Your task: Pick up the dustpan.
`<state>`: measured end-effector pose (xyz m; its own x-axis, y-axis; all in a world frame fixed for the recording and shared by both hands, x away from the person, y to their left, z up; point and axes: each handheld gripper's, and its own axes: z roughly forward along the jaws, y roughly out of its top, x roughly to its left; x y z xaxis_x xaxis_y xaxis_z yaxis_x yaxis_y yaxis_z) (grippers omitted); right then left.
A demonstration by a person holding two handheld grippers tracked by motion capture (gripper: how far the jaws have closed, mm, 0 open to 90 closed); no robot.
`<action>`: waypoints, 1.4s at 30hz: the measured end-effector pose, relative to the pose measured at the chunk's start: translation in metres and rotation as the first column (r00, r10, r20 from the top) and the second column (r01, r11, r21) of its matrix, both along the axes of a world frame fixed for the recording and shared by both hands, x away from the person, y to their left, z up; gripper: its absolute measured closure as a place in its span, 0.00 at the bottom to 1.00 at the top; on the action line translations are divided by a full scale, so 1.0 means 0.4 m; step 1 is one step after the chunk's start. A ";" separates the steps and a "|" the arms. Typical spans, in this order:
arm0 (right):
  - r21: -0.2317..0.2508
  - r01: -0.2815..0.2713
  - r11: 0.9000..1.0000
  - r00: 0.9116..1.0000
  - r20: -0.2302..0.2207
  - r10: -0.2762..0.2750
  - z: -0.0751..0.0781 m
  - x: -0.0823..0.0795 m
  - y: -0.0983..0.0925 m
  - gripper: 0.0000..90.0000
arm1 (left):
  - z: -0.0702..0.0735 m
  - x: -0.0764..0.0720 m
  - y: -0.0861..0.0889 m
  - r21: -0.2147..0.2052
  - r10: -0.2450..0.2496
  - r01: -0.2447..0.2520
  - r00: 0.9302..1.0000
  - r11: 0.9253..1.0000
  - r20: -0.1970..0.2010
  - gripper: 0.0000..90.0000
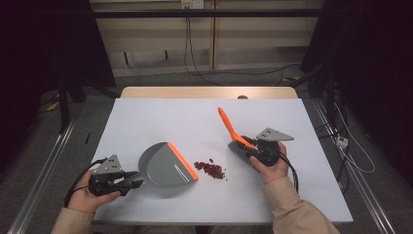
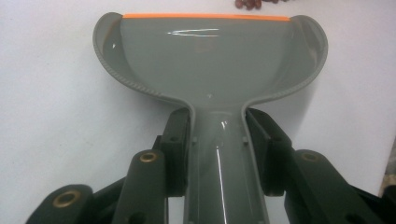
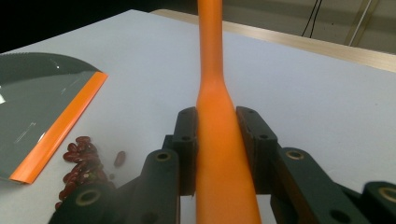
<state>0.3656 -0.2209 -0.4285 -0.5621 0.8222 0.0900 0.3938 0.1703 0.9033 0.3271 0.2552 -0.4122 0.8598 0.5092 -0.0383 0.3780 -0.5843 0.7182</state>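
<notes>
Plainly glossy grey dustpan [image 2: 210, 60], smooth orange brush [image 3: 219, 140]

From my right gripper [image 3: 217, 140] view, the brush handle [image 3: 212, 70] runs off the top edge and its bristles are out of sight below. The dustpan [image 3: 42, 102] is cut off at the left edge. In my left gripper [image 2: 218, 140] view, the beans [image 2: 250, 3] are clipped by the top edge and blurred.

You have a grey dustpan [image 1: 163, 165] with an orange lip lying flat on the white desk [image 1: 146, 122], a small brush [image 1: 238, 141] with an orange handle raised at a tilt, and a pile of red beans [image 1: 210, 169] between them.
</notes>
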 end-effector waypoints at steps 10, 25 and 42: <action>-0.001 0.003 1.000 1.000 0.000 -0.003 -0.001 -0.003 0.004 0.79 | 0.002 -0.015 0.001 0.002 -0.014 0.014 1.000 1.000 0.004 0.70; -0.025 0.015 1.000 1.000 0.023 -0.014 -0.010 0.001 0.038 0.79 | -0.005 -0.021 -0.030 -0.004 -0.066 0.066 0.998 0.998 0.008 0.70; -0.058 -0.021 0.998 0.999 0.039 0.023 -0.027 0.004 0.090 0.79 | -0.013 -0.024 -0.058 -0.031 -0.107 0.106 0.994 0.994 -0.024 0.69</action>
<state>0.3674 -0.1849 -0.4394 -0.5822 0.8128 0.0200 0.3530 0.2306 0.9067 0.3177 0.2321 -0.4173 0.9078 0.4128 -0.0745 0.3328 -0.6006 0.7270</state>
